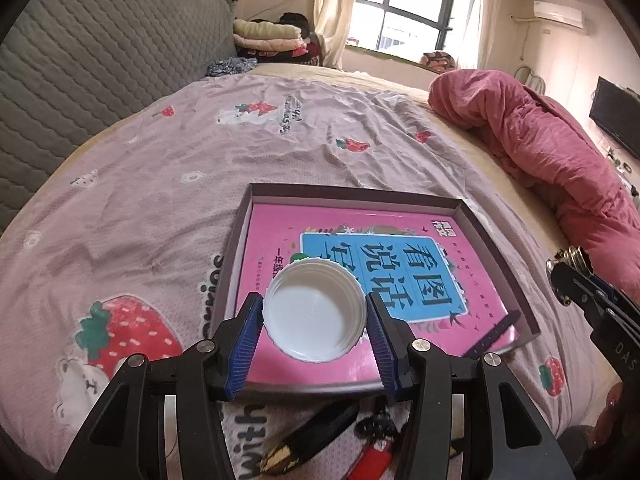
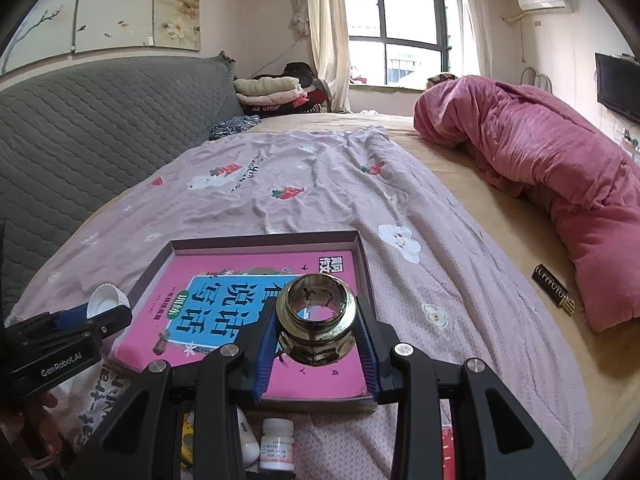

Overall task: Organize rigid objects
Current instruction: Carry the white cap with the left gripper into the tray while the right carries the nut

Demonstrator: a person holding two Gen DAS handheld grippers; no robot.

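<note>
My left gripper is shut on a white plastic cap, its hollow side facing me, held over the near left part of a shallow dark tray. A pink and blue book lies in the tray. My right gripper is shut on a shiny metal threaded fitting, held over the tray and book. The left gripper with the cap shows at the left of the right wrist view. The right gripper's tip with the fitting shows at the right of the left wrist view.
The tray sits on a pink strawberry-print sheet on a bed. A rolled pink quilt lies at the right. A black and gold bar lies near it. A small white pill bottle, a red item and a dark tool lie before the tray.
</note>
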